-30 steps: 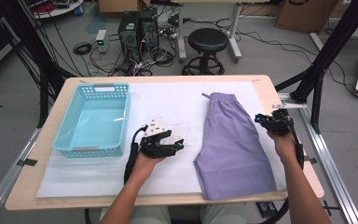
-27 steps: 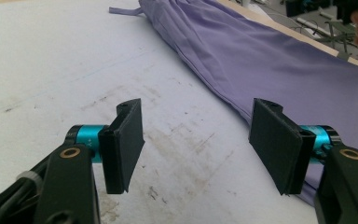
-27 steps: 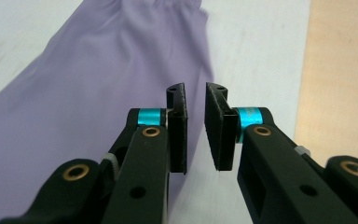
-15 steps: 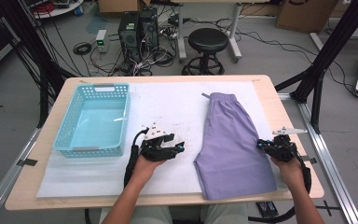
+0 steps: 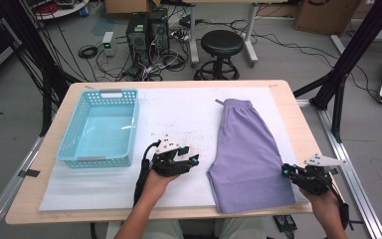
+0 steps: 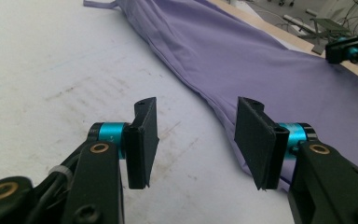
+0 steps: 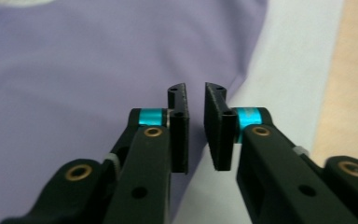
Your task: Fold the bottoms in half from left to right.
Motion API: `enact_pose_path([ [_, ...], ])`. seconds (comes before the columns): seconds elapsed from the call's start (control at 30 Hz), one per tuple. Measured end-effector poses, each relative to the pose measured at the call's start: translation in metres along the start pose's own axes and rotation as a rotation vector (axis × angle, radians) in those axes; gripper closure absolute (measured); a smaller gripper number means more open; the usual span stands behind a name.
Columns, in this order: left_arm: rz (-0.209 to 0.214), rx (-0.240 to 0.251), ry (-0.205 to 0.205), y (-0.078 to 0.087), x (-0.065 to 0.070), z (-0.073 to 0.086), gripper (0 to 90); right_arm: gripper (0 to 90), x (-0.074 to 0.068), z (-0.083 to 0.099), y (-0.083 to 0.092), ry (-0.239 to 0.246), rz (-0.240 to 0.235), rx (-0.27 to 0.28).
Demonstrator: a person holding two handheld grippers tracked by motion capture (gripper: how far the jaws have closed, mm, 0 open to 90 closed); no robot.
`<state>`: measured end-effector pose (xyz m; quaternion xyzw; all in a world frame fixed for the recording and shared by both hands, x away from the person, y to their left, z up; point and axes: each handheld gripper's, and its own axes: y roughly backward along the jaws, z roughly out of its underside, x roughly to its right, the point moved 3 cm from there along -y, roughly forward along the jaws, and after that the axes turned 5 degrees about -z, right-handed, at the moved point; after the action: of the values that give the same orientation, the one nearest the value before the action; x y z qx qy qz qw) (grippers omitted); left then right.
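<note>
Both grippers flanked the shorts [image 5: 251, 154], left gripper [image 5: 185, 160] at nine o'clock closing empty, right gripper [image 5: 289, 171] at four o'clock nearly clenched, reopening, to grab hems.

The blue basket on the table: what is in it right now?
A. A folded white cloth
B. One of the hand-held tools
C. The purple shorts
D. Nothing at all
D: in the high view the blue basket shows only its bare light-blue floor, while the purple shorts lie flat on the white mat to its right, apart from it.
</note>
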<state>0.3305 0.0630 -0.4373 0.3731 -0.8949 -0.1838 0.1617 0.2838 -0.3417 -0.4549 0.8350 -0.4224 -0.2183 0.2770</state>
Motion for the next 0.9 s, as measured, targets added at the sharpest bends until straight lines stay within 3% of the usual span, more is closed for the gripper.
enact_pose_path([
  [0.1,0.009,-0.005,-0.002,-0.004,0.006,0.002,49.1,73.4,-0.003,0.009,-0.002,0.008,0.03,-0.049],
  [0.2,0.023,-0.015,-0.016,-0.008,0.012,0.002,49.1,72.8,-0.004,0.012,0.005,-0.01,0.032,-0.021],
  [0.23,0.028,-0.022,-0.018,-0.01,0.014,0.003,49.1,77.4,-0.005,0.012,0.009,-0.013,0.029,-0.013],
  [0.33,0.036,-0.031,-0.018,-0.015,0.018,0.003,49.1,84.6,-0.005,0.017,0.015,-0.014,0.002,-0.025],
  [0.43,0.041,-0.04,-0.023,-0.018,0.021,0.004,49.2,90.0,-0.008,0.022,0.01,0.007,-0.034,-0.068],
  [0.47,0.042,-0.041,-0.026,-0.02,0.022,0.004,49.2,90.0,-0.009,0.024,0.007,0.018,-0.03,-0.094],
  [0.7,0.033,-0.033,-0.025,-0.019,0.022,0.003,49.1,90.0,-0.02,0.026,0.012,0.055,-0.067,-0.117],
  [0.9,0.03,-0.002,-0.017,-0.015,0.02,0.001,46.9,56.2,-0.02,0.014,0.022,0.016,-0.062,0.041],
])
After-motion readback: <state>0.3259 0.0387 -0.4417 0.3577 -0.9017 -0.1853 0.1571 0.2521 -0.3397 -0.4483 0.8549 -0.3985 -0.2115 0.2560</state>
